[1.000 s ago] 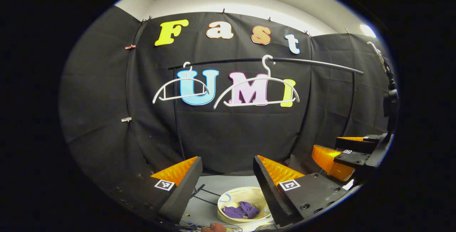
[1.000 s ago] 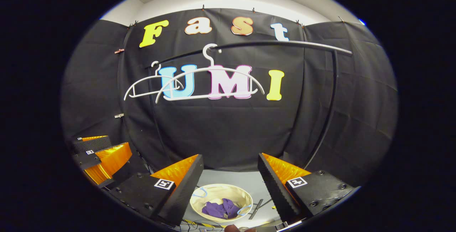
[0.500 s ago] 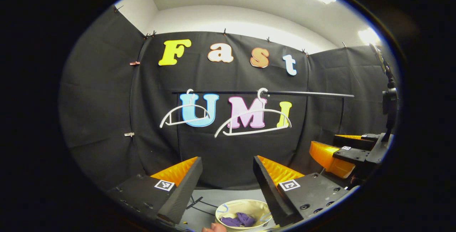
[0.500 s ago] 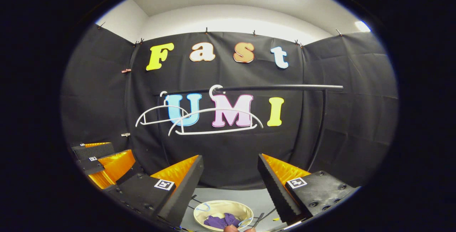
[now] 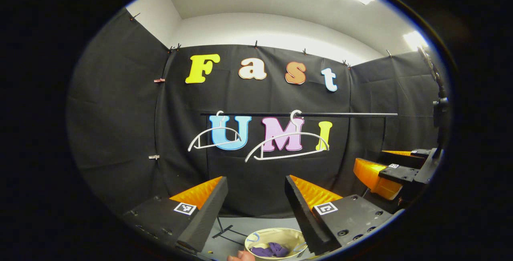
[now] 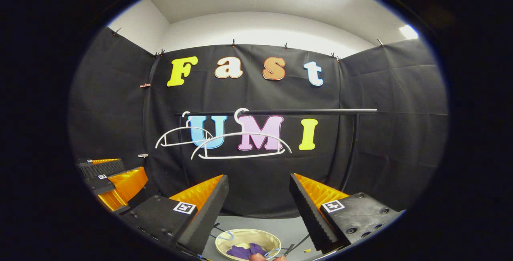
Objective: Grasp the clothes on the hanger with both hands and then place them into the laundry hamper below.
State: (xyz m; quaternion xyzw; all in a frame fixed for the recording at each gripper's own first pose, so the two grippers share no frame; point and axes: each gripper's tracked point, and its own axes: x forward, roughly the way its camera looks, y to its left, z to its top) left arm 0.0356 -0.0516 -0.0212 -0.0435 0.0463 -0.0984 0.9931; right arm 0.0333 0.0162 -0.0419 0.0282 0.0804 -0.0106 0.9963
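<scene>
Two bare white hangers [image 5: 287,145] [image 5: 215,138] hang on a black rail [image 5: 340,114]; in the right gripper view the same hangers [image 6: 242,145] [image 6: 182,137] hang from the rail [image 6: 304,112]. Far below on the floor, a cream laundry hamper [image 5: 260,237] [image 6: 224,240] holds a crumpled purple garment [image 5: 270,249] [image 6: 242,251]. My left gripper [image 5: 256,185] is open and holds nothing. My right gripper [image 6: 259,183] is open too, with an empty gap. Each gripper shows at the edge of the other's view: the right gripper [image 5: 386,172], the left gripper [image 6: 112,179].
The rail's black upright [image 6: 352,148] stands to the right of the hangers, and black stand legs [image 5: 224,231] lie on the grey floor beside the hamper. A person's fingertip [image 5: 239,256] shows at the bottom edge. Black cloth walls close in the booth.
Both views have lifted and drawn back: the rail and hangers have sunk lower in frame, more ceiling shows, and the hamper has slid toward the bottom edge. Both grippers stayed open.
</scene>
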